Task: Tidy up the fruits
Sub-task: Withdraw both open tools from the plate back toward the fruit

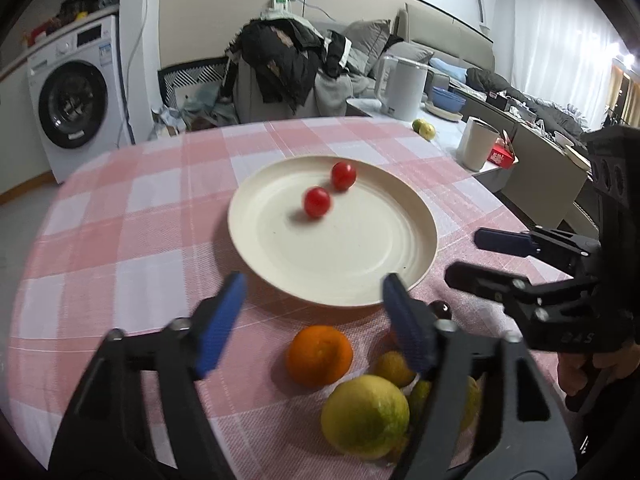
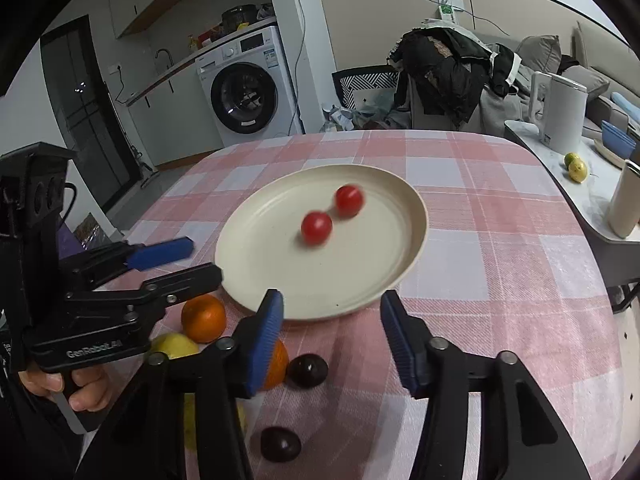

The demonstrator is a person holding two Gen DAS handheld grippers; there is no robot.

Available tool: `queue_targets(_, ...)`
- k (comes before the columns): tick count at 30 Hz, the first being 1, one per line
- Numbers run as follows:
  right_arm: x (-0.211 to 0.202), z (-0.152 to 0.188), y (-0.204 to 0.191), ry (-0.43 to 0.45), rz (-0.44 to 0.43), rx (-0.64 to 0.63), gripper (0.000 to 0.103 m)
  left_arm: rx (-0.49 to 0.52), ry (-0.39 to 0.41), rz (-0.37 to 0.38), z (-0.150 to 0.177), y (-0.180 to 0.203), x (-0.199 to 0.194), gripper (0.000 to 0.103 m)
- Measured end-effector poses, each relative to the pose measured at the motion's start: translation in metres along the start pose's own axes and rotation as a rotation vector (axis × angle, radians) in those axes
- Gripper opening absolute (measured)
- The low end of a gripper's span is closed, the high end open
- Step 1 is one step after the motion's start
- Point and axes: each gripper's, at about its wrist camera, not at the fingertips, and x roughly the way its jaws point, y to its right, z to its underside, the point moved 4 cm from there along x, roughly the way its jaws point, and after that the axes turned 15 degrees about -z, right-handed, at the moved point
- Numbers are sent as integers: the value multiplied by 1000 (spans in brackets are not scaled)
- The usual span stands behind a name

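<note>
Two tomatoes (image 1: 329, 190) on plate (image 1: 280, 276) (blurred); both grippers (image 2: 331, 320) agape.

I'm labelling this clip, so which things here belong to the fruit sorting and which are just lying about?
Job in hand:
plate
two cherry tomatoes
oranges
lemons
dark plums

Lying about:
kettle
white cup
washing machine
clothes pile

"GenRobot.AI" on the left gripper (image 2: 182, 260)
</note>
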Motion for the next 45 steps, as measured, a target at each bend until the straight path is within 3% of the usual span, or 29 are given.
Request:
queue_targets(2,-4,3,0,2,5,5,82,-13,28,-6,1,-5,-11,85)
queue_targets(4,-9,6,-2,17,2,12,89,-25,44,-11,4,-8,-21,88)
queue_targets(6,-14,8,-3,23,6,10,97,-35,51,-24,7,-13,-30,101)
queue_targets(7,-15,9,-3,25,13,10,103,-39,58,-28,9,-15,-34,102)
queue_targets(14,-32,17,-7,42,4,19,103,-41,61,-39,27,-22,-60,102)
queue_targets(23,-39,35,-16,0,35,-27,103,-32,21,-46,52,-19,-68,102)
queue_targets(37,-19,60,-24,-153,59,-127,103,-12,-34,-23,60,-12,-52,102)
queue_targets(45,-9,71,-18,-227,57,-121,103,-8,-73,-17,65,-8,-40,102)
